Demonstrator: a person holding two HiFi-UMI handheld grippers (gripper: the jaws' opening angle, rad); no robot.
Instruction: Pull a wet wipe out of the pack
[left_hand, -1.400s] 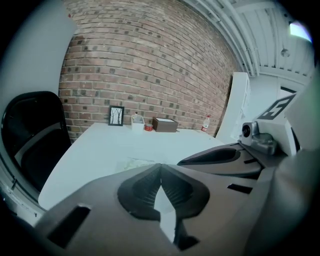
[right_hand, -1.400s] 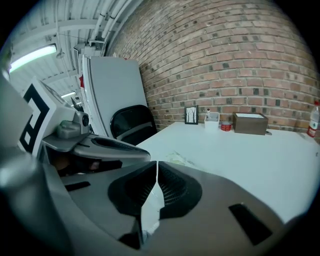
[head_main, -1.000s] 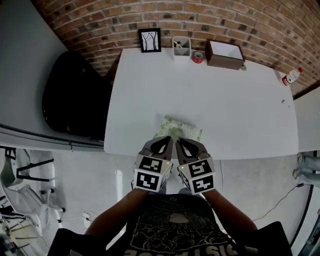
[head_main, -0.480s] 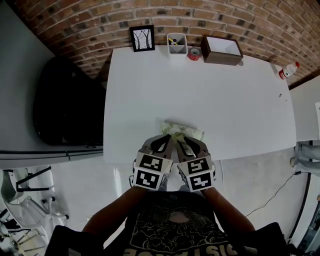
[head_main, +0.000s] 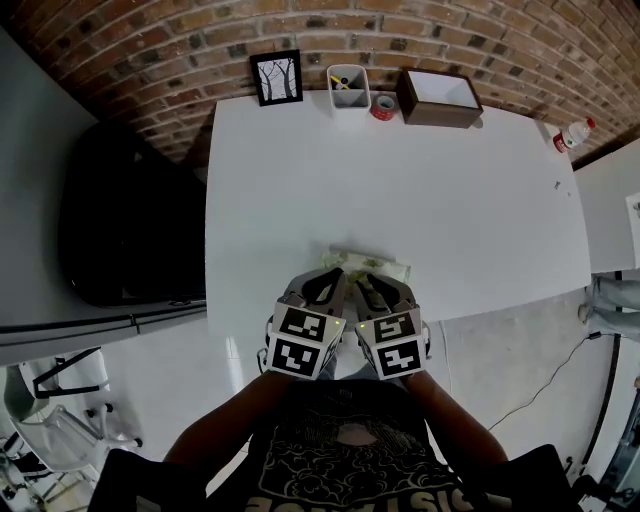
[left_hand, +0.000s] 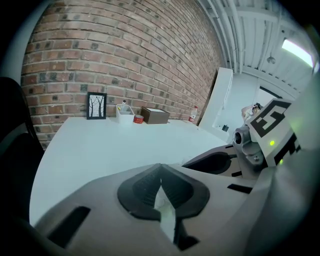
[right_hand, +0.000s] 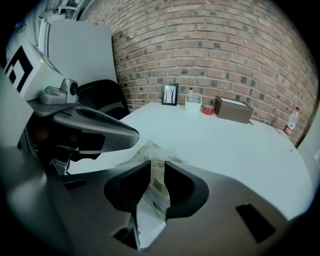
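head view: green soft pack (head_main: 386, 266) at white table (head_main: 400, 170) edge
left gripper (left_hand: 160, 176) pinches pale sliver (left_hand: 165, 209), right gripper (right_hand: 157, 172) clamps pack

From high up, looking steeply down on the worktop (head_main: 400, 180). From left tool (left_hand: 160, 187) and right tool (right_hand: 156, 172), low, close at the near edge, facing the far brick wall (left_hand: 125, 50). Shared: worktop, wall.
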